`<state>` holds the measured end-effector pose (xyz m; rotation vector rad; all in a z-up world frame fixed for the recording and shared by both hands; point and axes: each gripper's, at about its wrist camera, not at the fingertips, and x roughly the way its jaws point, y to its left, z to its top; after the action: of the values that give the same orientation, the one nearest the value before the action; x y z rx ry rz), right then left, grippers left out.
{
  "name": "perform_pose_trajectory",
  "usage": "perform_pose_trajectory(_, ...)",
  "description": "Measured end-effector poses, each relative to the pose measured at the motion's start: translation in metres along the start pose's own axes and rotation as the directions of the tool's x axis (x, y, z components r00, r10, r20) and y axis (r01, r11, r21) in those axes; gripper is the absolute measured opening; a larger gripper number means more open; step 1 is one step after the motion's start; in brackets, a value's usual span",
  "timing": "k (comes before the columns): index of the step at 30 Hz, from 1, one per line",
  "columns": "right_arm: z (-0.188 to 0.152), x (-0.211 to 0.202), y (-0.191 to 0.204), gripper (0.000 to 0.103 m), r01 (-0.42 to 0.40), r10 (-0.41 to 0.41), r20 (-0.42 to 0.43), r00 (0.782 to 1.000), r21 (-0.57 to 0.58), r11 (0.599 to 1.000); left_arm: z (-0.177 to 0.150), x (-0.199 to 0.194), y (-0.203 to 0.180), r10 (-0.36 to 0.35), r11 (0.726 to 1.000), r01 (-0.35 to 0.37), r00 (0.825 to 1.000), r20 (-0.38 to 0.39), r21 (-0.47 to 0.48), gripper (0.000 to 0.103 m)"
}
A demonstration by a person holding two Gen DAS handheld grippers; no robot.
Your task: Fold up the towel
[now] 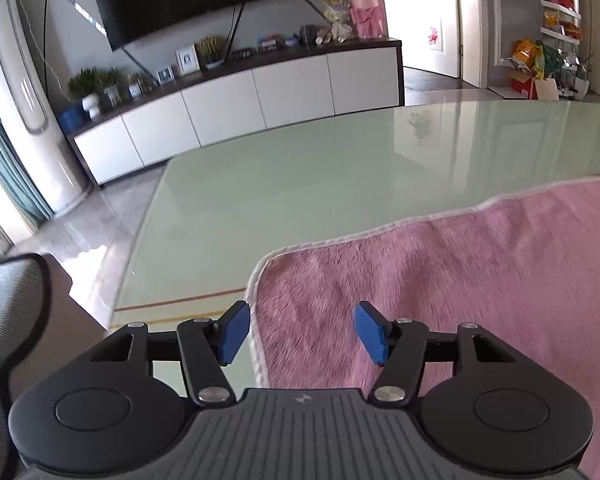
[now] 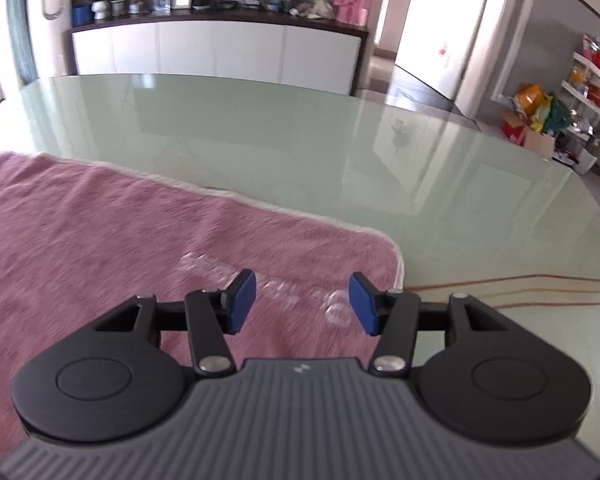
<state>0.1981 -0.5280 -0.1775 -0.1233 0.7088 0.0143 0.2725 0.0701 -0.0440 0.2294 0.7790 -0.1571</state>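
The pink towel lies flat on the glass bench. Over its left corner hangs the left gripper, over its right corner the right gripper, both released, empty. Judged between folds: next, pinch both corners

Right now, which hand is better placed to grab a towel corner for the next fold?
Left, narrowly. The left tool is open and straddles the towel hem just below its near corner. The right tool is also open, but sits over the cloth inside the edge, with its corner off to the side.
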Motion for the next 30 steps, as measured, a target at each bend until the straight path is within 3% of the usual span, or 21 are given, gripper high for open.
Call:
perform_pose_trajectory(3,0.004,0.015,-0.006,0.052,-0.017,0.017,-0.004,1.0,0.043,0.999,0.005,0.018,0.0,-0.006,1.0,0.005,1.0,-0.009,-0.024,0.062)
perform_pose_trajectory(7,0.003,0.038,-0.007,0.052,-0.026,0.029,-0.071,0.997,0.045,0.999,0.007,0.036,-0.001,-0.04,0.998,0.038,0.999,-0.027,-0.053,0.061)
perform_pose_trajectory(13,0.0,0.047,-0.018,0.06,-0.06,0.065,-0.054,0.996,0.093,0.994,0.004,0.033,-0.007,-0.088,0.995,0.089,0.996,0.004,-0.041,0.06)
perform_pose_trajectory(18,0.004,0.053,-0.023,0.069,-0.069,0.074,-0.052,0.996,0.09,0.994,0.006,0.062,-0.007,-0.11,0.992,0.104,0.99,-0.086,-0.069,0.055)
perform_pose_trajectory(20,0.007,0.056,-0.023,0.071,-0.069,0.074,-0.051,0.996,0.088,0.994,0.008,0.069,-0.002,-0.117,0.99,0.109,0.99,-0.077,-0.091,0.057)
perform_pose_trajectory(26,0.021,0.072,-0.026,0.083,-0.06,0.065,-0.056,0.996,0.089,0.994,0.02,0.086,0.006,-0.094,0.992,0.087,0.992,-0.081,-0.088,0.065)
perform_pose_trajectory(30,0.025,0.077,-0.024,0.084,-0.034,0.039,-0.051,0.998,0.103,0.994,0.026,0.092,0.006,-0.041,0.997,0.036,0.996,-0.077,-0.066,0.07)
